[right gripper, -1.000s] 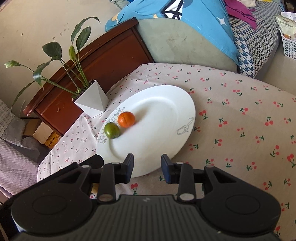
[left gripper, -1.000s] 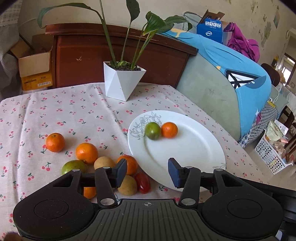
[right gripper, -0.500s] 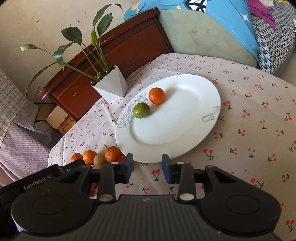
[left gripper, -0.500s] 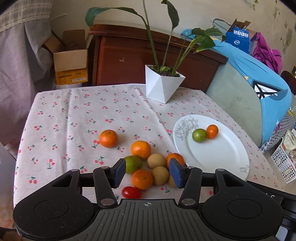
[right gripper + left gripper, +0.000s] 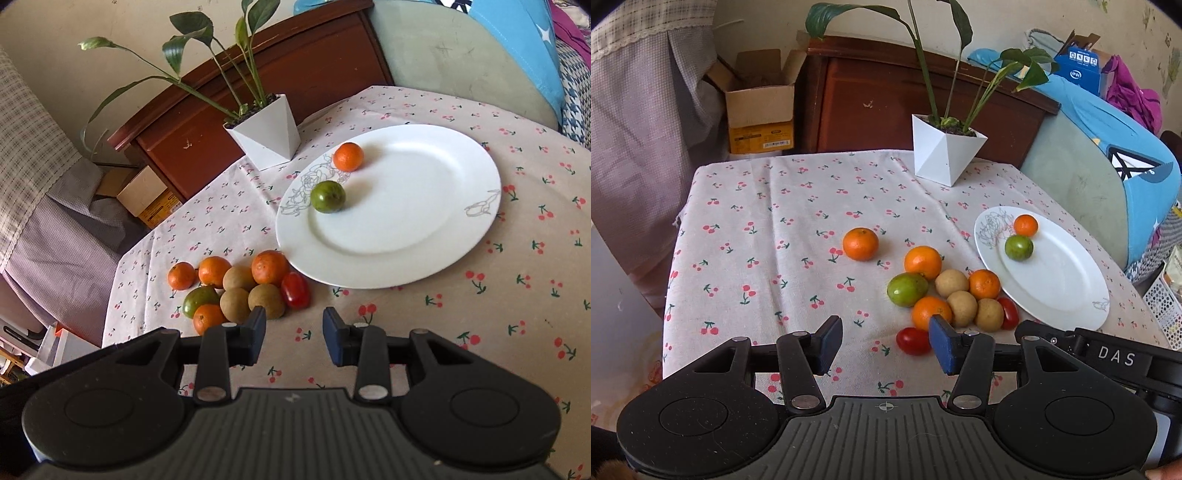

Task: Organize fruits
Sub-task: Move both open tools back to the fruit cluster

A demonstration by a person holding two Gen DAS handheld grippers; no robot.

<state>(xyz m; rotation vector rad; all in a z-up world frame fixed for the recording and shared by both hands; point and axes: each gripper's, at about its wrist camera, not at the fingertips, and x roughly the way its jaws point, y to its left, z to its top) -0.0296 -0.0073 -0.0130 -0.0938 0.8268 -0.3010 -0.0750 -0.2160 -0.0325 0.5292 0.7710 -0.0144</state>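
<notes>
Left tongs [image 5: 884, 341] spread, empty, have swung off the white plate [image 5: 1067, 291] to the fruit pile [image 5: 945, 291] left of it. Right tongs [image 5: 293, 334] likewise gapped, empty. Plate holds a tangerine [image 5: 1025, 225] and a green fruit [image 5: 1018, 247]; next pick looks imminent.

A dark wooden cabinet [image 5: 886, 107] stands against a cream wall [image 5: 768, 26]; a cardboard box [image 5: 759, 110] sits beside it, near a checked curtain [image 5: 639, 110].
</notes>
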